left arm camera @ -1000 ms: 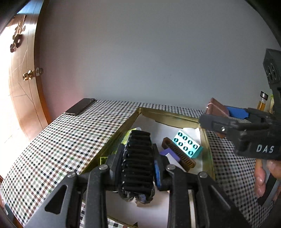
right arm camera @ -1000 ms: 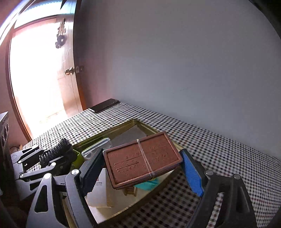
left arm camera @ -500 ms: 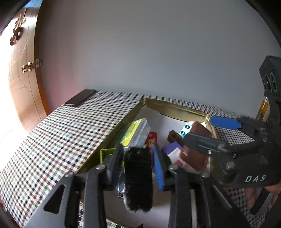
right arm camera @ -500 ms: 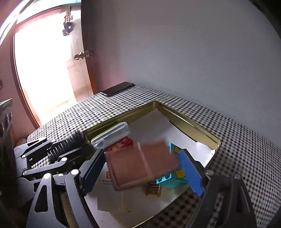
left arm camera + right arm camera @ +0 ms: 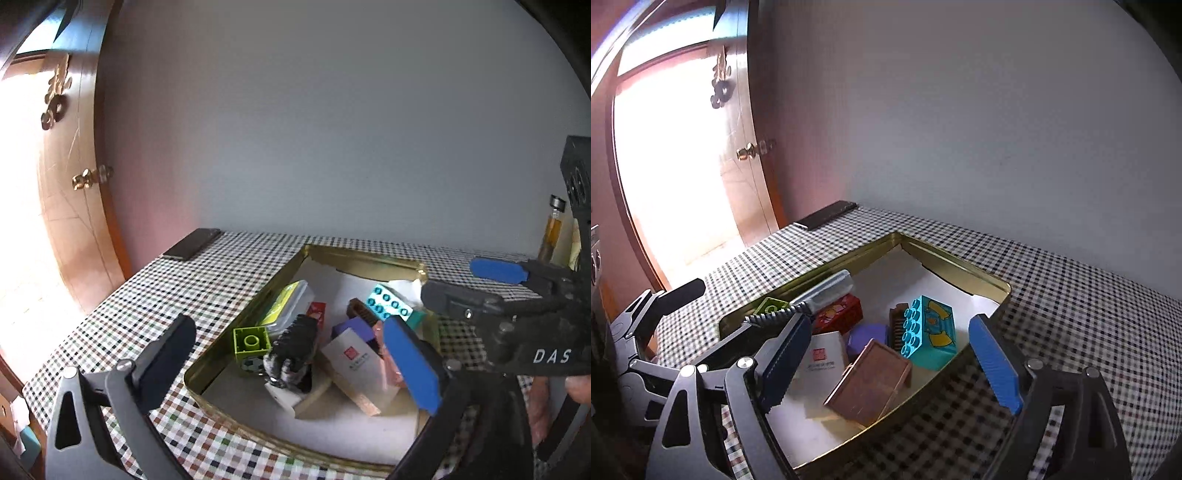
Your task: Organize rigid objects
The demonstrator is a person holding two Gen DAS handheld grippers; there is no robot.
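Observation:
A gold tin tray (image 5: pixel 354 254) (image 5: pixel 956 264) on the checked table holds several objects. A black brush (image 5: pixel 293 349) lies in it beside a green brick (image 5: pixel 251 341). A brown flat box (image 5: pixel 871 384) leans inside near a teal brick (image 5: pixel 929 332) (image 5: pixel 388 304), a white card box (image 5: pixel 354 360) and a purple block (image 5: pixel 866 338). My left gripper (image 5: pixel 291 362) is open and empty above the tray's near end. My right gripper (image 5: pixel 886 365) is open and empty over the brown box; it also shows in the left wrist view (image 5: pixel 480 284).
A black phone (image 5: pixel 192 243) (image 5: pixel 827 214) lies at the table's far left corner. A wooden door (image 5: pixel 70 206) stands left of the table. A small amber bottle (image 5: pixel 552 230) stands at the far right. A grey wall rises behind the table.
Both grippers have opened. The black brush dropped from the left gripper into the tray, and the brown box dropped from the right gripper into the tray.

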